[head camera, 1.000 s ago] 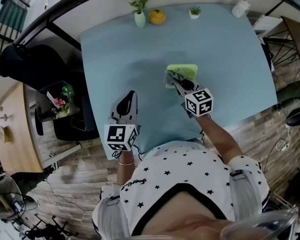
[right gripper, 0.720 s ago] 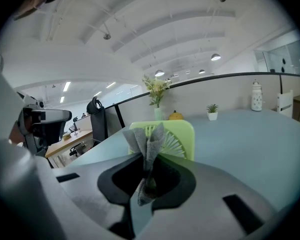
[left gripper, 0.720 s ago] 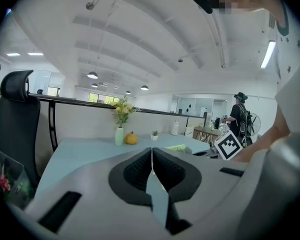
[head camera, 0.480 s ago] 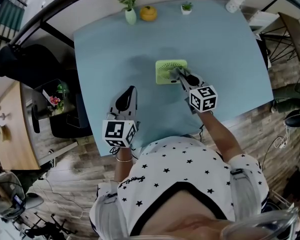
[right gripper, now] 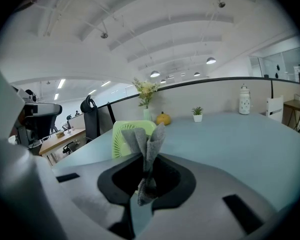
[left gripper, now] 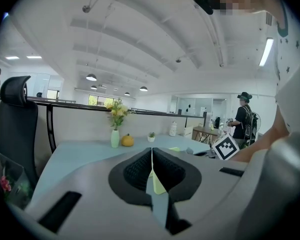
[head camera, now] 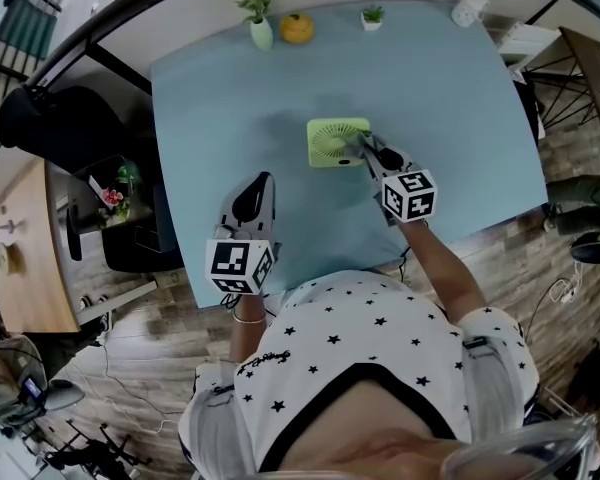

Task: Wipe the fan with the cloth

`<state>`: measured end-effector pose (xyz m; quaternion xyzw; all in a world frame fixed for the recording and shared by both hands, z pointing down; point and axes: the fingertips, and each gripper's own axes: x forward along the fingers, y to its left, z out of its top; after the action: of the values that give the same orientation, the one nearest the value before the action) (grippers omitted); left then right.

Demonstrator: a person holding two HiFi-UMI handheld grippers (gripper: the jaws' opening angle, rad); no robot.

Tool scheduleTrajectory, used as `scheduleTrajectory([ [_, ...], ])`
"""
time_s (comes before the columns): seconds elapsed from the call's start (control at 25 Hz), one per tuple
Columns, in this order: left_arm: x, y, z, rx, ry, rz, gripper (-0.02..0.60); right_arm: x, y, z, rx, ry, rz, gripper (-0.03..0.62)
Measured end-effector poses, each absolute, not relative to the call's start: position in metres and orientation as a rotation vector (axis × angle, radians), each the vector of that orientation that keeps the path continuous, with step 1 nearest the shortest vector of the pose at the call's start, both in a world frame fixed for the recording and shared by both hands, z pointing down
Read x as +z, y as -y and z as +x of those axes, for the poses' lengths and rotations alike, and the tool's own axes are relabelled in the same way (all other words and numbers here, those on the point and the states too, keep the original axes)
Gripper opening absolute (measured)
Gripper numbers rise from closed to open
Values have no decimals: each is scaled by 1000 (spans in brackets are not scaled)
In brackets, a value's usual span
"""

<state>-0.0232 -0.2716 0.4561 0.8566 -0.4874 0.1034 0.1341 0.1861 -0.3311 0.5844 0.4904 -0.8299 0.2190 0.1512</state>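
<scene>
Cloth (right gripper: 146, 139) now on upright fan (head camera: 330, 140), right edge

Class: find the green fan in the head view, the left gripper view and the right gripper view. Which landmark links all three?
Head view: fan mid-table, just ahead of the right gripper.
Left gripper view: only a small green sliver, right of centre.
Right gripper view: fan upright, left of centre, behind the held cloth.
Shared landmark: the flower vase at the table's far edge.
</scene>
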Motion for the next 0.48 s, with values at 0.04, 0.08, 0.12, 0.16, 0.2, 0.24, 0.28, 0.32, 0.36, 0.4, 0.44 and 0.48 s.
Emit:
scheduleTrajectory([
  [0.04,456,271,-23,299,1417,2482,31,582,330,185,610,2391,1399,41],
  [0.08,456,270,-24,298,1422,2480,31,580,329,182,581,2402,1382,41],
  [0.12,457,269,-24,298,1427,2478,31,576,327,177,548,2418,1357,41],
  [0.16,457,268,-25,298,1433,2475,31,573,324,171,521,2440,1327,41],
  [0.2,456,267,-26,298,1438,2473,31,571,321,162,506,2464,1295,41],
  [0.24,456,266,-26,296,1443,2470,31,569,318,153,498,2487,1260,41],
  [0.28,455,265,-26,293,1449,2468,31,568,315,142,492,2507,1224,41],
  [0.32,454,264,-27,291,1455,2465,31,569,313,132,484,2521,1186,41],
  [0.36,454,262,-28,290,1463,2461,31,570,312,121,476,2533,1150,41],
  [0.4,453,261,-30,289,1472,2454,31,572,311,111,470,2543,1120,41],
  [0.44,452,259,-33,290,1484,2446,31,574,310,101,465,2550,1095,41],
  [0.48,452,257,-36,291,1498,2437,31,576,311,93,461,2553,1074,41],
])
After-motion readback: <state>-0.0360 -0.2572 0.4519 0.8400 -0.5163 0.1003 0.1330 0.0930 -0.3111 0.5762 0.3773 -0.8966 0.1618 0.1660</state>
